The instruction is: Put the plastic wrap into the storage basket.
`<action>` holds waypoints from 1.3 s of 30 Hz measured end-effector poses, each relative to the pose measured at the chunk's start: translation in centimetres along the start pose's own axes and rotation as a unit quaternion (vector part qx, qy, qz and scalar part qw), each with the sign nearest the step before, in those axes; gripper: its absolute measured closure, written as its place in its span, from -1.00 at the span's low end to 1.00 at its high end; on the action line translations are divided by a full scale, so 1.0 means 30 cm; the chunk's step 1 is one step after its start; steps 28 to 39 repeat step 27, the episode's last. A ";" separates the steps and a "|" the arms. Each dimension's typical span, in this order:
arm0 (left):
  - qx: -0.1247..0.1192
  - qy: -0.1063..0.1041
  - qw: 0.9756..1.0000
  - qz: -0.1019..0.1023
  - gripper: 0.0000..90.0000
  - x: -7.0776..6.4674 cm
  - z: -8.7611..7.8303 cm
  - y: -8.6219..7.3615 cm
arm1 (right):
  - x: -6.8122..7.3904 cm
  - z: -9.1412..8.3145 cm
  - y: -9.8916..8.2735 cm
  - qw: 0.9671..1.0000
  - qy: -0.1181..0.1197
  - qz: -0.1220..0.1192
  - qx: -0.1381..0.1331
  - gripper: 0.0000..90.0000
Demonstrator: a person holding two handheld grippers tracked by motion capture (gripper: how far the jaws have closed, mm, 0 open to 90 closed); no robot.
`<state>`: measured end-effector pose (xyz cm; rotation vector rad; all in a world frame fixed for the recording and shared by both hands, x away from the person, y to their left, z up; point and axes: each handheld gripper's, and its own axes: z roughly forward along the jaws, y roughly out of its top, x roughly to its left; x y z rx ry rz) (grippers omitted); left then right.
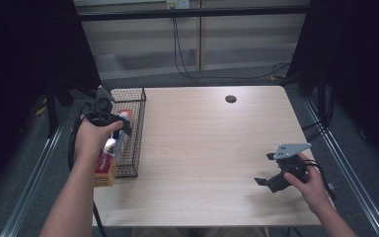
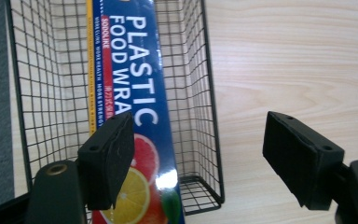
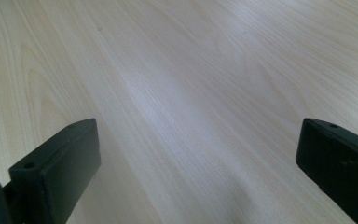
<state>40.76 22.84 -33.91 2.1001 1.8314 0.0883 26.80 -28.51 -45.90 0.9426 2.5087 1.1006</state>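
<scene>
Your wooden table (image 1: 202, 148) is the biggest thing here, and most of its top lies bare between your two hands, with only a small dark round cap (image 1: 230, 98) near the far edge. At the table's left edge stands the black wire basket (image 1: 137, 129), long side running near to far, its near end just short of the middle of that edge. In it lies the plastic food wrap box (image 2: 137, 93), a long blue carton with orange fruit printed on it. It is too long for the basket: in the high view its near end sticks out over the basket's near wall and past the table's left edge, under your left forearm.

Your left gripper (image 2: 209, 163) hangs above the basket, jaws apart with nothing pressed between them; one pad is over the box, the other over the bare wood right of the basket wall. Your right gripper (image 1: 265, 170) sits low over the near right part of the table, close to its right edge, jaws spread wide over bare wood.
</scene>
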 end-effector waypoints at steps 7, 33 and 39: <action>-0.015 -0.021 0.999 0.037 -0.44 -0.048 -0.026 -0.034 | 0.002 0.004 0.002 1.000 -0.001 -0.001 0.000 -1.00; -0.036 -0.082 0.988 0.129 -0.55 -0.208 0.015 -0.142 | 0.008 0.016 0.002 1.000 0.002 -0.004 0.008 -1.00; -0.036 -0.082 0.988 0.129 -0.55 -0.208 0.015 -0.142 | 0.008 0.016 0.002 1.000 0.002 -0.004 0.008 -1.00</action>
